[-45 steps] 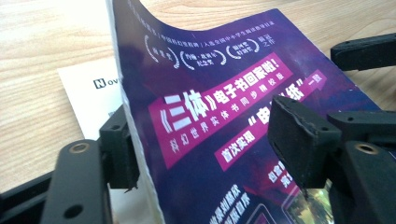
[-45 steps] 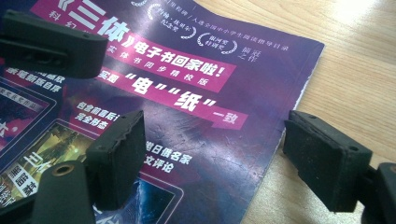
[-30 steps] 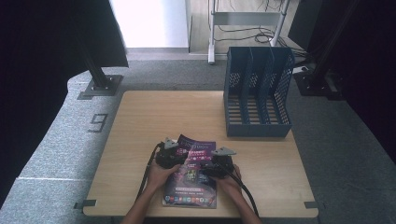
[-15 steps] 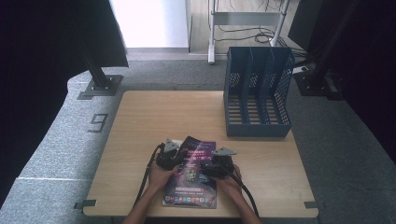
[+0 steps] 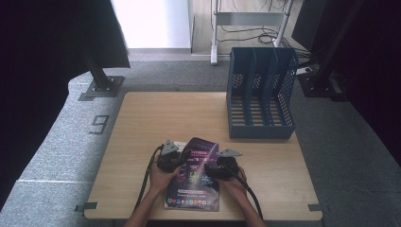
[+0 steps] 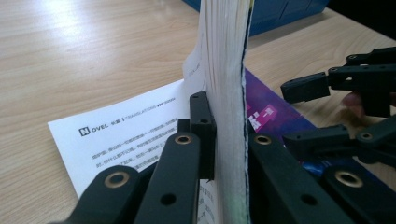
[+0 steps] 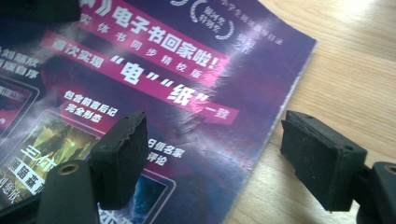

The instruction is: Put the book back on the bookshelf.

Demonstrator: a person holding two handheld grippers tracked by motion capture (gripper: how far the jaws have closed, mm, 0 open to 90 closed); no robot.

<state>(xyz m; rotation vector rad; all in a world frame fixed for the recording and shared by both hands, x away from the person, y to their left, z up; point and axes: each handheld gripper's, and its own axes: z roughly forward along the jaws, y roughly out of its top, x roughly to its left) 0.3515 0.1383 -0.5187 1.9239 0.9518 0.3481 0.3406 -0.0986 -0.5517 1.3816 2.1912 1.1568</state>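
One purple magazine (image 5: 196, 182) lies near the front edge of the wooden bench (image 5: 156, 118), between the person's two hands. Two grippers are in play, one in each hand.

The left gripper (image 5: 176, 158) sits at the magazine's left edge. In the left gripper view its fingers (image 6: 201, 133) have just been closing and are now clenched on a thick bundle of pages (image 6: 226, 93), lifted upright with the purple cover on the far side of the bundle. One white printed page (image 6: 126, 140) lies flat on the bench beneath them, with black text and a small logo.

The right gripper (image 5: 213, 166) rests over the magazine's right half. In the right gripper view its fingers (image 7: 123, 156) stand released and wide apart: one hangs above the purple cover (image 7: 154, 84), the other above the bare wood just past the cover's edge. They grasp nothing.

One blue file rack (image 5: 260, 94) stands at the far right of the bench, well apart from the magazine. It has three slots, open at the front.
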